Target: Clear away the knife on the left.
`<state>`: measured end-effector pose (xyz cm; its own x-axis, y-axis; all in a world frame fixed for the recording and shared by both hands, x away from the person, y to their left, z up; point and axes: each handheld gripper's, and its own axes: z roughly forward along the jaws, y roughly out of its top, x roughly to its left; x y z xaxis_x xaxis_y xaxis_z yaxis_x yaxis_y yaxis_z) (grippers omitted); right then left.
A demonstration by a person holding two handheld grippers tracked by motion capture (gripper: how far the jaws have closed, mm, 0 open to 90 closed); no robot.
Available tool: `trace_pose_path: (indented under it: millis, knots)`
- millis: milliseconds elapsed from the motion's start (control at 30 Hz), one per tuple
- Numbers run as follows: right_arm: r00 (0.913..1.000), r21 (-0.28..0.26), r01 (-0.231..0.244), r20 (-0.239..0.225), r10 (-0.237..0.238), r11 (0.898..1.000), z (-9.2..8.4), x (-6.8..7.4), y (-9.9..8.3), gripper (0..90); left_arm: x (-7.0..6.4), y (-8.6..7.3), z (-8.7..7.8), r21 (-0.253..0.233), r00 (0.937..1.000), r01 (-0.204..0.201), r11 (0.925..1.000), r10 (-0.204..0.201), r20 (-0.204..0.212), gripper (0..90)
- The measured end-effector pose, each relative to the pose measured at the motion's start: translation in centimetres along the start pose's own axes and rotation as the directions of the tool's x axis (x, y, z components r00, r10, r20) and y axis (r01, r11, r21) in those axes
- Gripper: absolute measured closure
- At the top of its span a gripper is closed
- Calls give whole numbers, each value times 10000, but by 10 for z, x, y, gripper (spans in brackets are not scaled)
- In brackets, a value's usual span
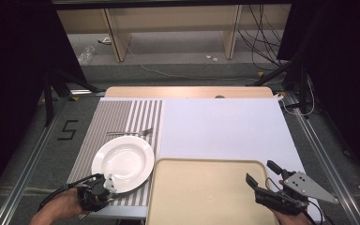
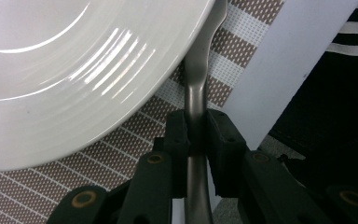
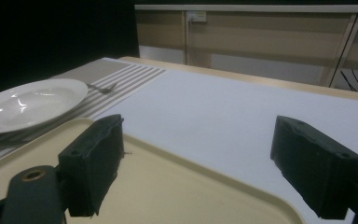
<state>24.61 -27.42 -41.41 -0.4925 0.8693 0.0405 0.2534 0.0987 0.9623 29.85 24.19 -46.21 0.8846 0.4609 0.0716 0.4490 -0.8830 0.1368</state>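
The left gripper (image 2: 196,140) is clamped on a metal utensil handle (image 2: 196,100) right at the near edge of the white plate (image 1: 123,163). Can't tell if it's a knife or spoon, since its far end disappears past the plate rim and the picture edge. The right gripper (image 1: 258,173) has its jaws spread wide with nothing in them, over the tan tray (image 1: 201,192) just right of the plate. A fork (image 1: 130,133) lies just beyond the plate on the striped mat (image 1: 117,117).

A black "5" marks the floor (image 1: 68,130).
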Motion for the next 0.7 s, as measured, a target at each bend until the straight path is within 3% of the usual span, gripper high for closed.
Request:
trace_pose_path:
  millis: [267,433,700]
  knots:
    - [9999,-102,-78,110,79,9999,0,-1,0,188,0,0,-1,36,9995,-301,9995,300,65,794]
    - [9999,-75,-55,131,56,10000,0,-1,0,189,1,-4,-1,-237,9997,-197,9995,201,140,795]
    - [9999,-64,-56,135,57,10000,1,-1,0,189,-3,-8,-8,-320,9989,-392,9987,401,253,796]
